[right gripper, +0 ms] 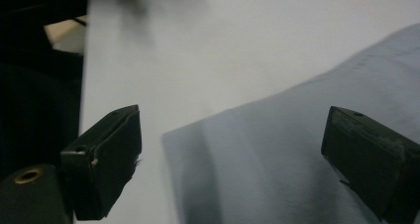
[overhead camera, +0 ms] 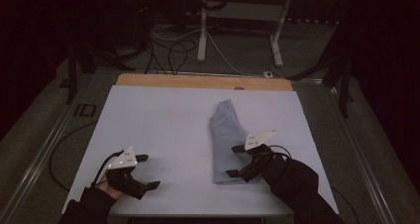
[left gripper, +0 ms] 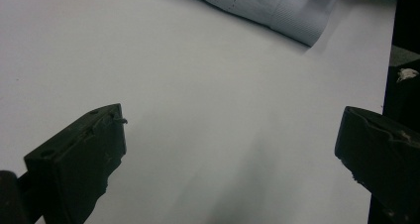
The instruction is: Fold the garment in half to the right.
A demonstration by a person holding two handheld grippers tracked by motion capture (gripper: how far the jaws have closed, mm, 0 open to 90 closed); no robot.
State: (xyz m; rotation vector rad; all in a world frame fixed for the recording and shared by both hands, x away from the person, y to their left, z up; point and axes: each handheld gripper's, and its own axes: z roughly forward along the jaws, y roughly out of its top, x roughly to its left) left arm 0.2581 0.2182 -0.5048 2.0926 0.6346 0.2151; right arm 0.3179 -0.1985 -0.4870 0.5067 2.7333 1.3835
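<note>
A pale blue-grey cloth point(overhead camera: 225, 142), folded into a long strip, lies on the white table cover point(overhead camera: 158, 120), right of the middle. My right gripper point(overhead camera: 235, 160) is open at the strip's near right edge, jaws wide over its near end. In the right gripper view the cloth point(right gripper: 307, 110) runs under the open right gripper point(right gripper: 233, 135), with a corner of it between the jaws. My left gripper point(overhead camera: 148, 171) stands open at the near left over bare cover, nothing in it. In the left gripper view the open left gripper point(left gripper: 233, 130) faces the cloth's end point(left gripper: 277, 6) farther off.
A wooden strip point(overhead camera: 203, 81) edges the far side of the table. Metal rails point(overhead camera: 44, 149) run along its sides. Beyond it are white desk legs point(overhead camera: 202, 30), loose cables point(overhead camera: 173, 50) on the floor and dark stands point(overhead camera: 341, 70).
</note>
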